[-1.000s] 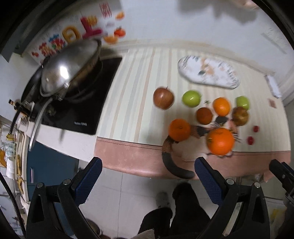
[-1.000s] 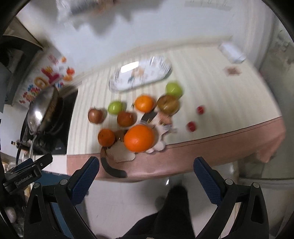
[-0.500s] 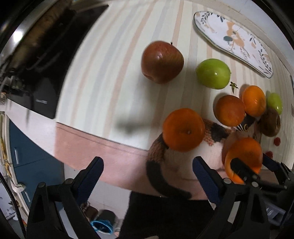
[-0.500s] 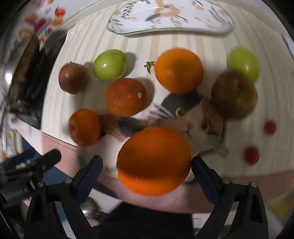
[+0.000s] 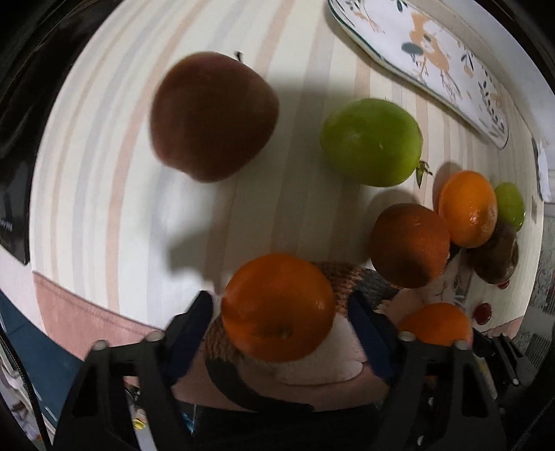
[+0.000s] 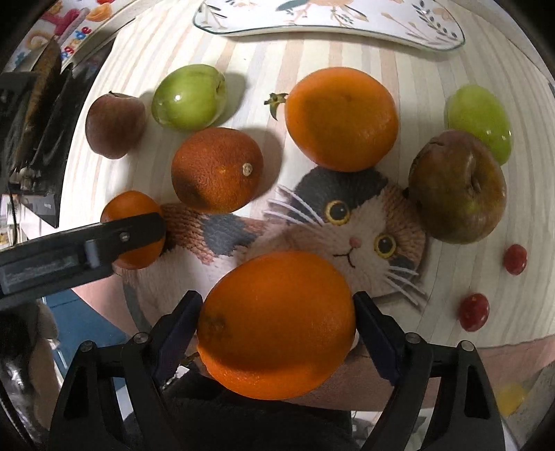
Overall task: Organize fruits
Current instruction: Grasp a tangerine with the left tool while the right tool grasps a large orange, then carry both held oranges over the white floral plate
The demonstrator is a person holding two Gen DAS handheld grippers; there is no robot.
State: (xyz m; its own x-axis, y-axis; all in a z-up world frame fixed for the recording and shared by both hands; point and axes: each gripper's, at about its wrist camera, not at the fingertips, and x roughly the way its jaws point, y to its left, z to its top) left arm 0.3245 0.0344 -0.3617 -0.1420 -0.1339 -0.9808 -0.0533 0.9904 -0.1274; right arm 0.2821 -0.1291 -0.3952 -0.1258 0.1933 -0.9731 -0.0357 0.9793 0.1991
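Fruit lies on a striped table around a cat-shaped mat [image 6: 350, 222]. My left gripper [image 5: 281, 308] is open with its fingers either side of a small orange [image 5: 277, 307] at the mat's left end; gaps show at both pads. My right gripper [image 6: 277, 322] straddles a large orange [image 6: 275, 324] at the mat's front edge, pads at its sides; contact is unclear. Further back lie a dark orange [image 6: 216, 170], another orange [image 6: 341, 118], a red apple [image 5: 213, 116], a green apple [image 5: 371, 142], a brownish apple [image 6: 458, 187] and a second green apple [image 6: 480, 121].
A patterned oval plate [image 6: 329, 17] lies at the back of the table. Two small red fruits [image 6: 473, 312] sit at the right front. A black stove [image 5: 14, 138] is at the left. The table's pink front edge [image 5: 86, 312] is just below the grippers.
Both grippers have dropped from well above the floor down to the table's front edge. Each now has its fingers around an orange, with the fingers closer together than before.
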